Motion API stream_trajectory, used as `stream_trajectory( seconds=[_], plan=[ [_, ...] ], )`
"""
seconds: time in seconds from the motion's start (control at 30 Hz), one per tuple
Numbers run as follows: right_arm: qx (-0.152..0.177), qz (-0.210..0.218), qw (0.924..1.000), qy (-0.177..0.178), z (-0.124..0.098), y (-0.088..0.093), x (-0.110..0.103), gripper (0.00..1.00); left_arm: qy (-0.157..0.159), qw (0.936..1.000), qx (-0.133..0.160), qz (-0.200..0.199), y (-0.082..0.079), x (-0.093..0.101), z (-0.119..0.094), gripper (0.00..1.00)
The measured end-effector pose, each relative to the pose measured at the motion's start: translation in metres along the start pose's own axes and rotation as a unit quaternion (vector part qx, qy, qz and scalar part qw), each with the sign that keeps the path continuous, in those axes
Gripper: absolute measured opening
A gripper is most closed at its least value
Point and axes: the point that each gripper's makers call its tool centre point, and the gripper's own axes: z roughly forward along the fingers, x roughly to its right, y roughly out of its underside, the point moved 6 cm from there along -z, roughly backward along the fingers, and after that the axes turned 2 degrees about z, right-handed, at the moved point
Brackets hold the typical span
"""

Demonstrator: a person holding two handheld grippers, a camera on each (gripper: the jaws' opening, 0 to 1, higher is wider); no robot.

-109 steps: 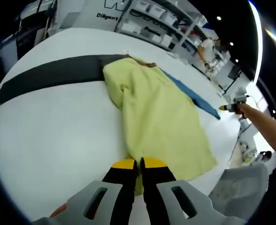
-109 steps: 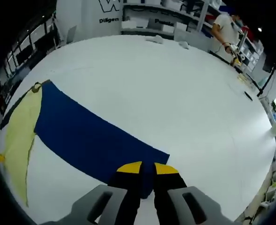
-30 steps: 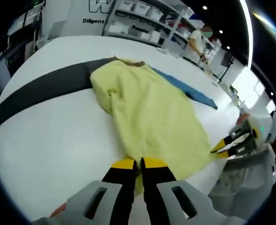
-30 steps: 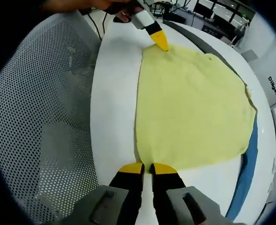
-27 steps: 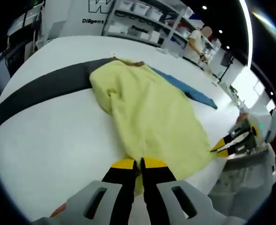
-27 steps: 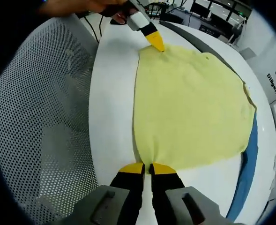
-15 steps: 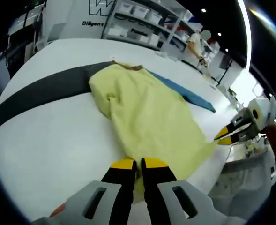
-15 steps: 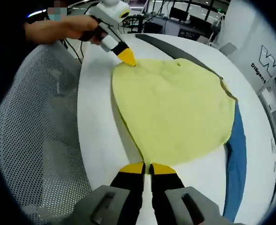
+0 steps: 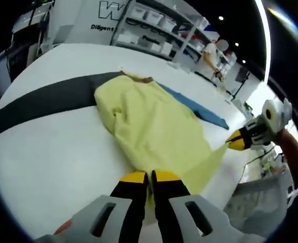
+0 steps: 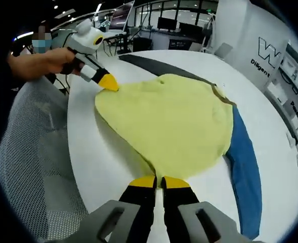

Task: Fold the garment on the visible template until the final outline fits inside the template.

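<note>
A yellow garment (image 9: 154, 126) lies spread on the white table (image 9: 47, 157), over the place where a black strip (image 9: 42, 101) and a blue strip (image 9: 197, 106) meet. My left gripper (image 9: 147, 177) is shut on one corner of the near hem. My right gripper (image 9: 236, 140) comes in from the right, shut on the other corner. In the right gripper view the garment (image 10: 174, 121) spreads ahead of my right gripper (image 10: 160, 181), and my left gripper (image 10: 108, 82) pinches the far corner. The hem between them hangs lifted off the table. The blue strip (image 10: 245, 162) shows past the garment's right edge, the black strip (image 10: 161, 67) beyond it.
A grey mesh chair back (image 10: 27, 167) stands close to the table's edge on the left. The table edge (image 10: 75, 152) runs just beside the raised hem. Shelves with white boxes (image 9: 159, 30) and a person (image 9: 212, 53) are far behind the table.
My right gripper left the blue strip, came to the garment's free hem corner and shut on it. Both grippers have since raised the hem off the table.
</note>
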Motion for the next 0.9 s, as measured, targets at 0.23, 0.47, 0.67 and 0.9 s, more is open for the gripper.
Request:
stream_trajectory(
  seconds=[0.23,0.47,0.67,0.9],
  plan=[
    [-0.024,0.006,0.9997,-0.004,0.009,0.013,-0.003,0.01,0.018,0.9996,0.012,0.021,-0.029,0.020,0.015,0.00],
    [-0.031,0.008,0.9995,-0.008,0.009,0.018,-0.006,0.01,0.041,0.9974,0.017,0.057,-0.061,0.053,0.042,0.00],
    [-0.034,0.017,0.9992,-0.016,0.013,0.027,-0.011,0.01,0.056,0.9959,0.009,0.070,-0.077,0.073,0.072,0.00],
    [-0.034,0.030,0.9987,-0.023,0.017,0.038,-0.016,0.01,0.053,0.9929,-0.021,0.104,-0.079,0.084,0.100,0.00]
  ],
)
